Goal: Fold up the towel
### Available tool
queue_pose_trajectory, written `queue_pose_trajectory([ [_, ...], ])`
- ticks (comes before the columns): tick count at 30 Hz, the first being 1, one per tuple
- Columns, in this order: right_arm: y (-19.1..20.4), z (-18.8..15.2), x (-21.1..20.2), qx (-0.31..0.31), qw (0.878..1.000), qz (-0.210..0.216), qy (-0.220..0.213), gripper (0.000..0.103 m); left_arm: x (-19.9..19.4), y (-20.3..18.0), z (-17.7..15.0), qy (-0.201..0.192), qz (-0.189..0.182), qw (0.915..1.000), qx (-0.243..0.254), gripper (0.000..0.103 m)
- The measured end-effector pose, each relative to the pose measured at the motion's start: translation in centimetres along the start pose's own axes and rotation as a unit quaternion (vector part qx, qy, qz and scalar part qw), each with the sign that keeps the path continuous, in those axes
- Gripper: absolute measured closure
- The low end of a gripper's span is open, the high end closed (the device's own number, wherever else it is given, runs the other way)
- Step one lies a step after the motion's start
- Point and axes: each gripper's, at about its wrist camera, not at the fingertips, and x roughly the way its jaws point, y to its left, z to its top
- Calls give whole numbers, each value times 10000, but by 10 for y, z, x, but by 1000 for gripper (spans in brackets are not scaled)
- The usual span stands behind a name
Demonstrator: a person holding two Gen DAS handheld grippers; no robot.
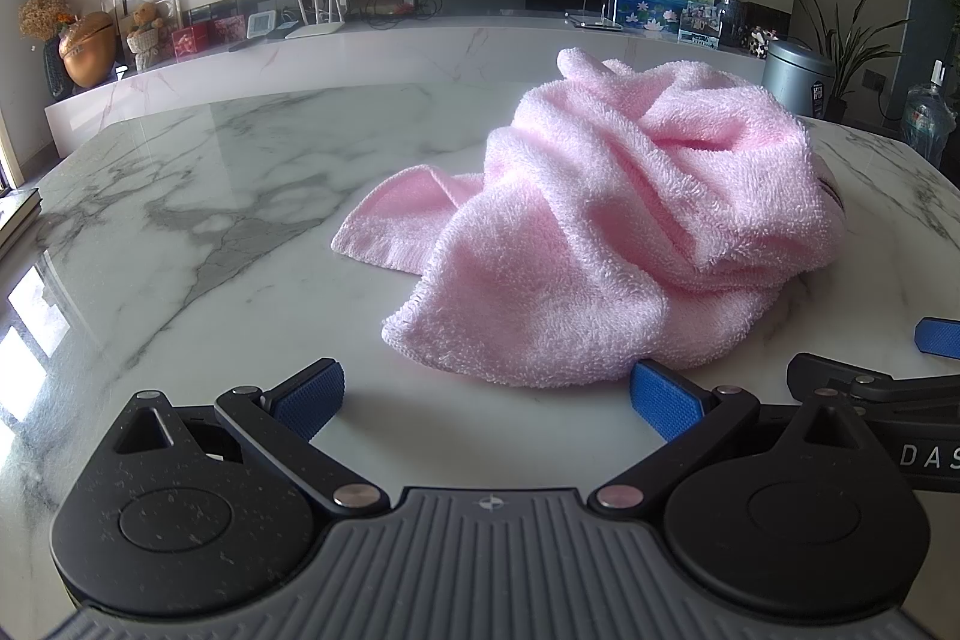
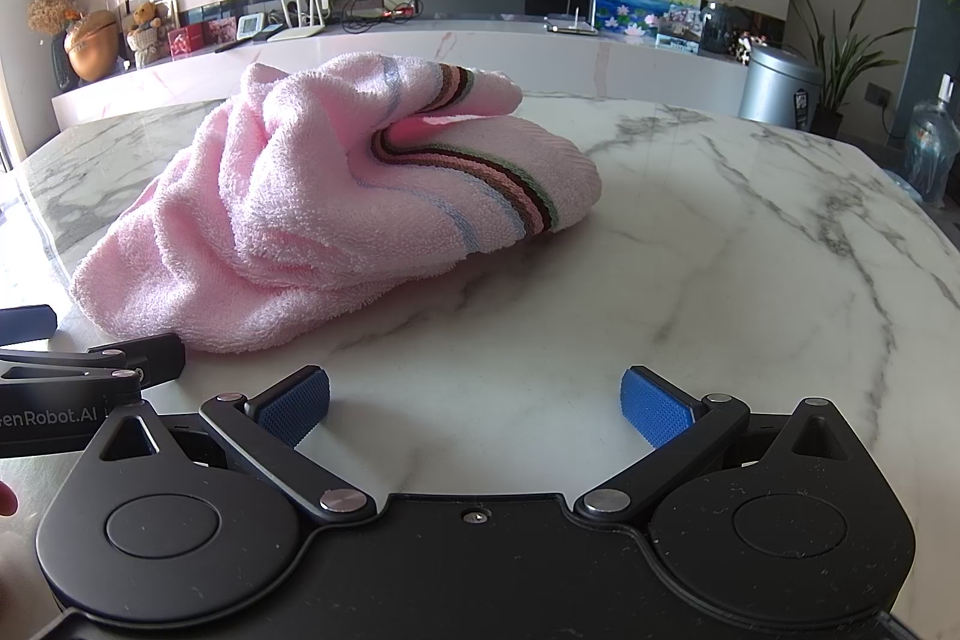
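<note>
- On the marble table (image 1: 180, 196), the pink towel (image 1: 600, 220) is seen lying in a crumpled heap; no fold has been made.
- Its striped border (image 2: 480, 184) is bunched on the heap's far-right side, and one flat corner (image 1: 384, 220) is spread out on its left.
- The left gripper (image 1: 486, 400) is held just before the towel, jaws wide apart, nothing gripped.
- The right gripper (image 2: 474, 406) is held nearby to the towel's right, likewise spread and empty.
- Everything is judged left to do: spreading flat, then folding.
</note>
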Motion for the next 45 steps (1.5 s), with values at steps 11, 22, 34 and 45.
queue_pose_trajectory([
  [11, 0, 0, 1, 0, 10000, 0, 0, 0, 0, 0, 0, 0, 0, 10000, 0, 0],
  [22, 0, -1, 2, 2, 10000, 1, -3, 0, 0, 0, 0, -6, -22, 10000, 44, 0],
  [34, -10, 8, -10, -560, 9974, 312, 314, 2, -20, 2, 11, 1, -318, 9966, 754, 4],
  [45, -10, 43, -40, -1306, 9871, 927, -84, 24, -21, 14, 50, 114, -947, 9895, 1089, 31],
])
